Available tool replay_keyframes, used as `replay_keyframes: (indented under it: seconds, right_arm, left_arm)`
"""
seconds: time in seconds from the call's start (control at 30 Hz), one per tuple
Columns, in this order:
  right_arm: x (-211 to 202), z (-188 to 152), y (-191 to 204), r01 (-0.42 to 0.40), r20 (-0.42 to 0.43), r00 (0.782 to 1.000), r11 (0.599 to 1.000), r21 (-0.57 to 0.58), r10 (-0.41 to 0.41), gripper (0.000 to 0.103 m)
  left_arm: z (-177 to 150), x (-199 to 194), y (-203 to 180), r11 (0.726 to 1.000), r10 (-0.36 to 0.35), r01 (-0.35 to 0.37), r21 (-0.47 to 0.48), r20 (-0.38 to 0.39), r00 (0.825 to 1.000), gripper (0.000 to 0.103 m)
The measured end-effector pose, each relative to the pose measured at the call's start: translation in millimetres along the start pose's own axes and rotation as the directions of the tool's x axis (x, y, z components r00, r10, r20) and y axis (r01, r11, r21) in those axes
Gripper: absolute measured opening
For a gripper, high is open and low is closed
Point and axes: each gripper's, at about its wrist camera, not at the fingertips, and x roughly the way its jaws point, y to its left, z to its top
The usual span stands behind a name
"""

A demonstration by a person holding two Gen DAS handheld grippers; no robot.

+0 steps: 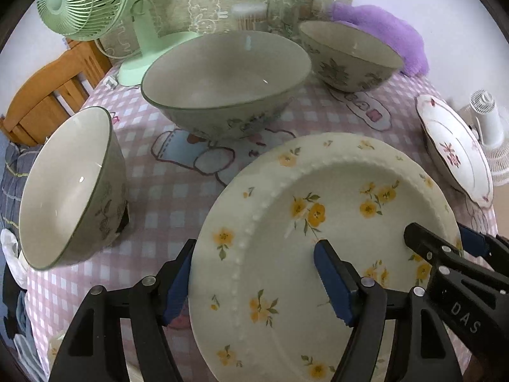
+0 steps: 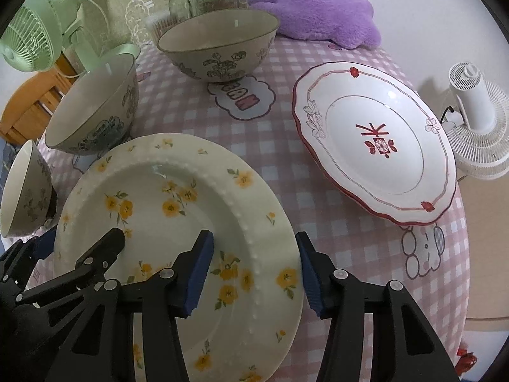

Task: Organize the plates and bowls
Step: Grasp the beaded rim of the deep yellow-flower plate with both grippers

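Left wrist view: the left gripper [image 1: 254,281] straddles the near-left rim of the yellow-flowered plate [image 1: 318,238] on the checked tablecloth [image 1: 165,191], jaws apart, not visibly pressing; the three bowls, including the large bowl [image 1: 226,73], hold nothing. Right wrist view: the right gripper [image 2: 254,273] straddles the plate's right rim likewise, and the red-trimmed plate [image 2: 375,140] beside it is bare.

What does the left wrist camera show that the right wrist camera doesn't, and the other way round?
Only the left wrist view: the large grey-green bowl's full inside, uncropped.
Only the right wrist view: the whole red-rimmed white plate, seen edge-on from the left, and the cartoon print near the table's edge.
Both: the cream plate with yellow flowers, with the left tool and right tool straddling opposite rims, three bowls, the green fan and the purple plush.
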Motion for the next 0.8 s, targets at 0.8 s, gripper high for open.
replay_keyframes:
  seconds: [0.8]
  right_arm:
    - [-23.0,-58.7,-16.5,0.019,-0.059,0.998,1.000,0.015,-0.018,0.063]
  left_arm:
    - [-47.0,-19.0,-17.2,0.997,-0.061,0.063,0.036,-0.060,0.996,0.074]
